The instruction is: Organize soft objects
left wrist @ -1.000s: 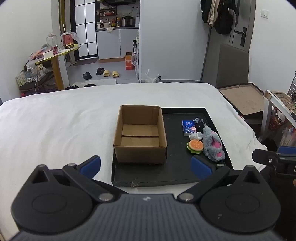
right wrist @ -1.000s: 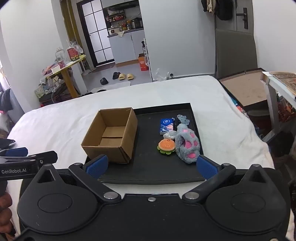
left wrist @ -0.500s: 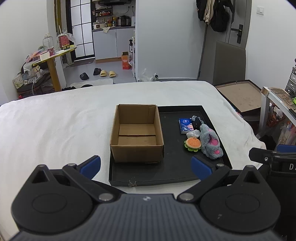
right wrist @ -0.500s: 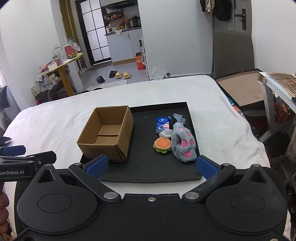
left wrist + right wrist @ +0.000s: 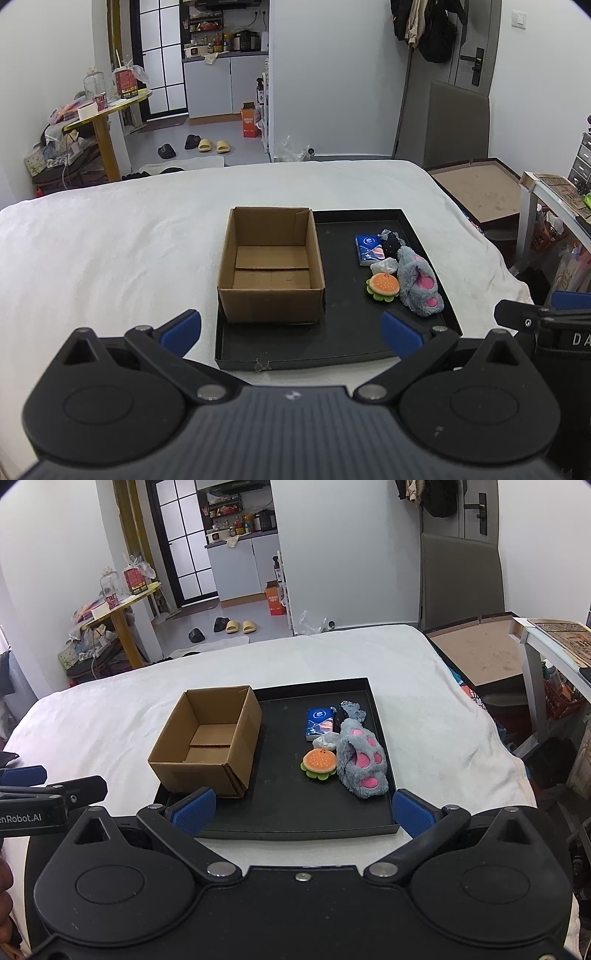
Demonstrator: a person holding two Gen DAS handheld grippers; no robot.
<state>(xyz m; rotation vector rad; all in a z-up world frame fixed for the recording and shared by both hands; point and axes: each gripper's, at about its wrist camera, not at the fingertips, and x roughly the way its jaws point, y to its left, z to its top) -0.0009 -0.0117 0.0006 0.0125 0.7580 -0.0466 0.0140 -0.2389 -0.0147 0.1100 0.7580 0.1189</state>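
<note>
Both the left gripper (image 5: pixel 291 329) and right gripper (image 5: pixel 303 809) are wide open, holding nothing; soft toys (image 5: pixel 360 757) lie center-right on the tray (image 5: pixel 288 812), cardboard box (image 5: pixel 207 746) empty. Approach step; next, reach the plush paw

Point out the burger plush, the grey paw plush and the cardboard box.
burger plush (image 5: pixel 320 759), right wrist view, orange bun top.
grey paw plush (image 5: pixel 362 758), right wrist view, pink pad.
cardboard box (image 5: pixel 271 306), left wrist view, near wall.
</note>
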